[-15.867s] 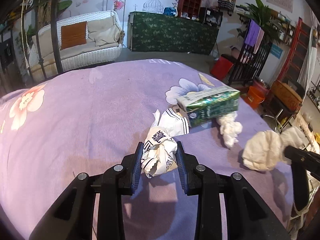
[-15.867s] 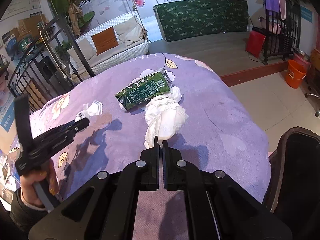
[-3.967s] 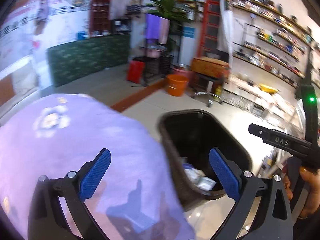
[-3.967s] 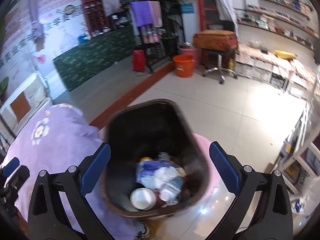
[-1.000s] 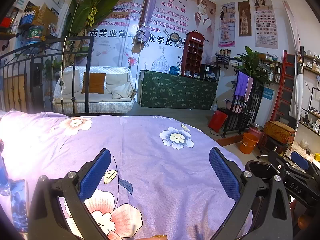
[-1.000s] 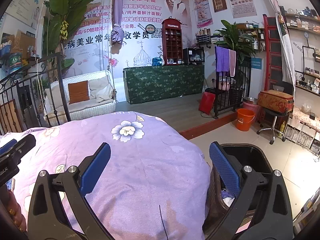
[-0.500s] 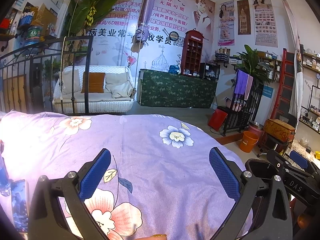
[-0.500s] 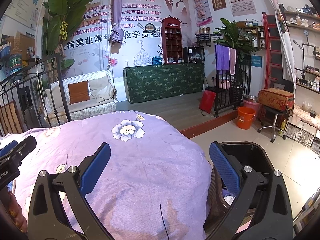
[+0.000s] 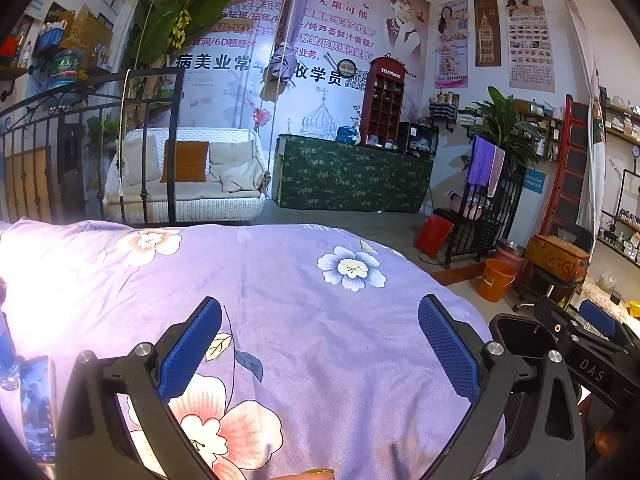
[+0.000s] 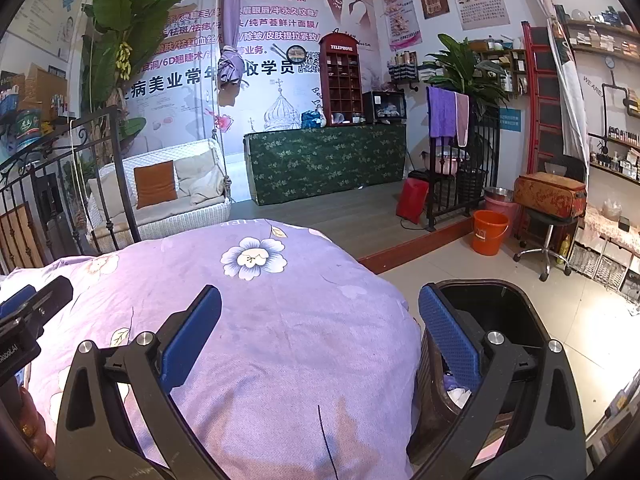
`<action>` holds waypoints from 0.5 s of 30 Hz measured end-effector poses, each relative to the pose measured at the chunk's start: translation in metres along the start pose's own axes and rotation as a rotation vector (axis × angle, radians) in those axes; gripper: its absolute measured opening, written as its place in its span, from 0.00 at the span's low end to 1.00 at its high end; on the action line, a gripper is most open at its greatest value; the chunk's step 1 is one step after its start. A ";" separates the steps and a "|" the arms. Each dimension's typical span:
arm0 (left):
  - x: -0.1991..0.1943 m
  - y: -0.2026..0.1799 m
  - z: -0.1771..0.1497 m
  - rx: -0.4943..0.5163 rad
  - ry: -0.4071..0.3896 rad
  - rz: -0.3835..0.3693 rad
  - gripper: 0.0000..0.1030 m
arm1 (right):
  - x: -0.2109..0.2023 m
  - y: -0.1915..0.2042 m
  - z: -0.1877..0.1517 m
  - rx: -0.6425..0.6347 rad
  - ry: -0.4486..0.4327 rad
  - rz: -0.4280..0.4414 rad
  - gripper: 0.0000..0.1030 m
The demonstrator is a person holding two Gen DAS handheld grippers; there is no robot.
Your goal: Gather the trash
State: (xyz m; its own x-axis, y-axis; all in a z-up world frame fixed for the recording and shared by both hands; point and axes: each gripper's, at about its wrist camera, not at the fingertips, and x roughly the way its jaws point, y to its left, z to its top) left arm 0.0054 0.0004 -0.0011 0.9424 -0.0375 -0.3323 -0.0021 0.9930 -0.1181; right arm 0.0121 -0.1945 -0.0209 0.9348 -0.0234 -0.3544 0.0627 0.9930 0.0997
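Flanking right hand-held gripper [image 10: 320, 344] — trash bin [image 10: 520, 300]

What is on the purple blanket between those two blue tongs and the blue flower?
Nothing but blanket. In the right wrist view the open right tongs face only bare purple cloth up to the flower; the bin stands off to the right.

White wicker sofa [image 9: 188, 184] beside green-draped counter [image 9: 352, 178], postered wall [image 9: 400, 40] behind.

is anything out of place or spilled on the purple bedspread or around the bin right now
Nothing stands out. The purple floral bedspread shows no trash or spill in either view, and the black bin stands upright beside it with some trash inside. Both the left tongs and right tongs are open and hold nothing.
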 end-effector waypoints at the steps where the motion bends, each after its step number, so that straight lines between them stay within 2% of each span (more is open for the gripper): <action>1: 0.000 0.000 -0.001 0.000 0.002 -0.001 0.94 | 0.000 0.001 0.000 0.000 0.000 -0.001 0.95; 15: 0.001 0.001 -0.002 0.004 0.016 -0.004 0.94 | 0.001 0.000 -0.003 0.007 0.002 -0.005 0.95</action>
State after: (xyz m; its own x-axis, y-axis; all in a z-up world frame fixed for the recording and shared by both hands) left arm 0.0060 0.0011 -0.0030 0.9369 -0.0430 -0.3470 0.0028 0.9933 -0.1155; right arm 0.0121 -0.1945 -0.0242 0.9338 -0.0282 -0.3568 0.0699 0.9921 0.1046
